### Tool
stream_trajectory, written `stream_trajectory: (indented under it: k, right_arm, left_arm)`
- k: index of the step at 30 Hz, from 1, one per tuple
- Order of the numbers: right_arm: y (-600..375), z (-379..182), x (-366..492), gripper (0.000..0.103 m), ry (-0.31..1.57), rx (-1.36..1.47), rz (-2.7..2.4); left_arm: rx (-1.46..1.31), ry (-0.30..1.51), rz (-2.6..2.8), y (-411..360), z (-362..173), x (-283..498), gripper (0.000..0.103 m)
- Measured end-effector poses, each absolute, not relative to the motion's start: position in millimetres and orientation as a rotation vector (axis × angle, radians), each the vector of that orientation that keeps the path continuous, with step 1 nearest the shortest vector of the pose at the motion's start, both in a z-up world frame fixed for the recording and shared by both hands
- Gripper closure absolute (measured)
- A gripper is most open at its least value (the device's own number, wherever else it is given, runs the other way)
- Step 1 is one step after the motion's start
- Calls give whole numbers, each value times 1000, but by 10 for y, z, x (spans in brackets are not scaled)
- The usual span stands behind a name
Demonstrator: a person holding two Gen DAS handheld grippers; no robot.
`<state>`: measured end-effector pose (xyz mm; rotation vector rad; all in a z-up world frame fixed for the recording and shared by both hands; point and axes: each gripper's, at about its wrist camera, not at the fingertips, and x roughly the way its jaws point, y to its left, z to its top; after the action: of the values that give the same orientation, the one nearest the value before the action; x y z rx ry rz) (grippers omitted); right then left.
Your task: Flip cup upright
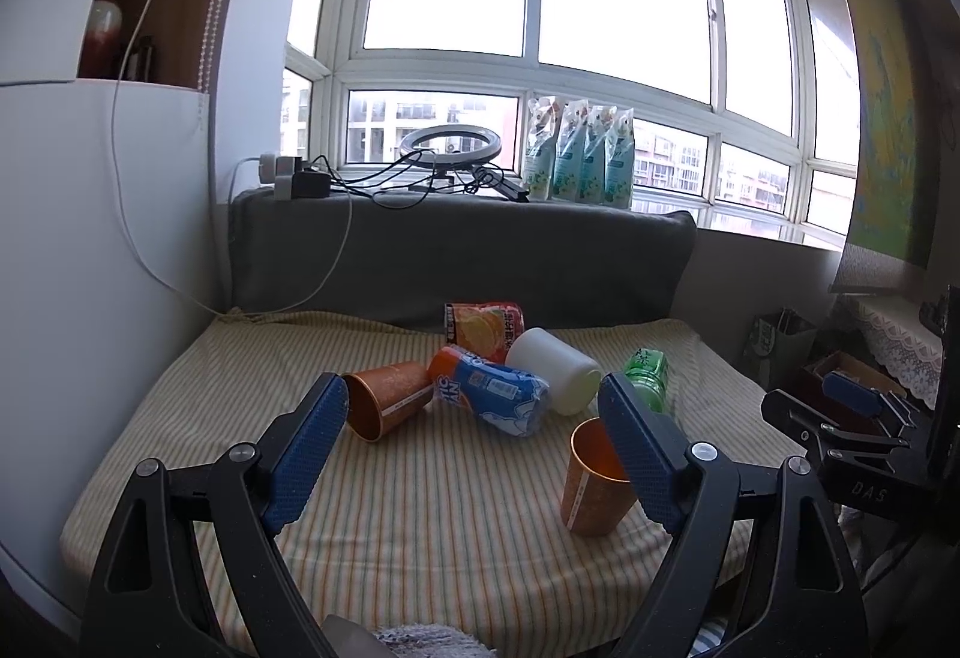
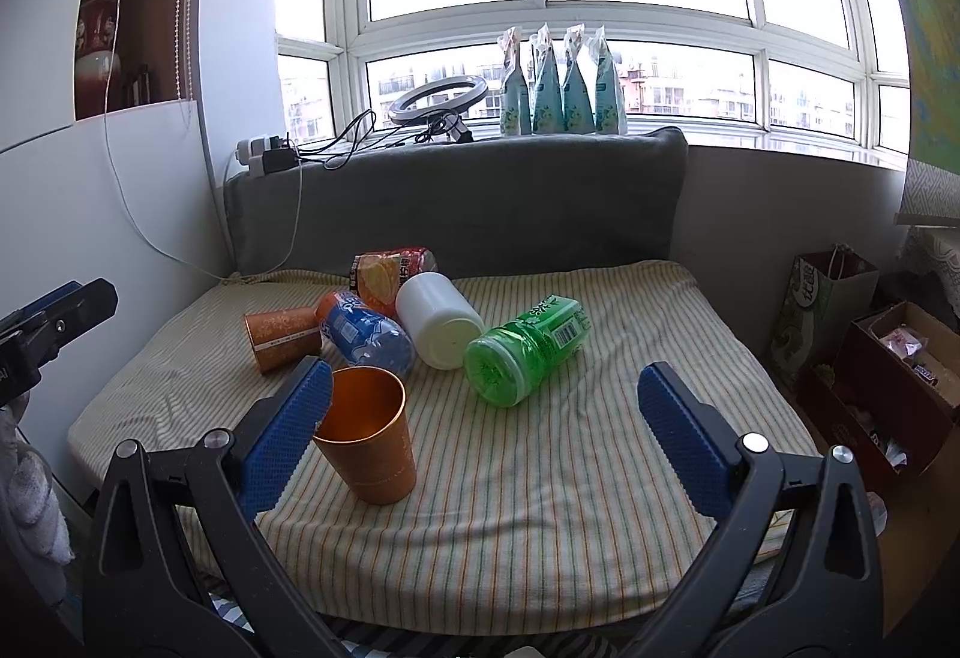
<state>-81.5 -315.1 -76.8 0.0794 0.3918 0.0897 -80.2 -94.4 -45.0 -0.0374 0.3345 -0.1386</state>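
Observation:
One orange cup (image 2: 369,433) stands upright on the striped mattress, mouth up; it also shows in the left wrist view (image 1: 594,484). A second orange cup (image 1: 387,397) lies on its side at the left, also in the right wrist view (image 2: 281,334). My left gripper (image 1: 474,454) is open and empty, above the mattress front. My right gripper (image 2: 486,436) is open and empty; its left finger (image 2: 288,436) is right beside the upright cup.
A blue bottle (image 1: 492,397), white jar (image 1: 552,370), green bottle (image 2: 525,349) and orange snack can (image 1: 483,328) lie mid-mattress (image 2: 540,508). A grey cushion (image 1: 462,256) backs it. Boxes and a bag (image 2: 822,310) sit at the right. White wall at left.

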Motion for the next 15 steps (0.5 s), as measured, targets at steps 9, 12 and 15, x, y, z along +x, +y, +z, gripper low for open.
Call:
stream_trajectory:
  k: [9,12,15]
  right_arm:
    - [-3149,-772,-814,0,394,79,91]
    - [-3148,-773,-813,0,394,79,91]
    - [-3148,-773,-813,0,395,80,93]
  left_arm:
    - [-32,334,-135,-946,-446,-805,17]
    - [-35,338,-133,-938,-451,-791,17]
    - [-31,338,-131,-940,-456,-785,17]
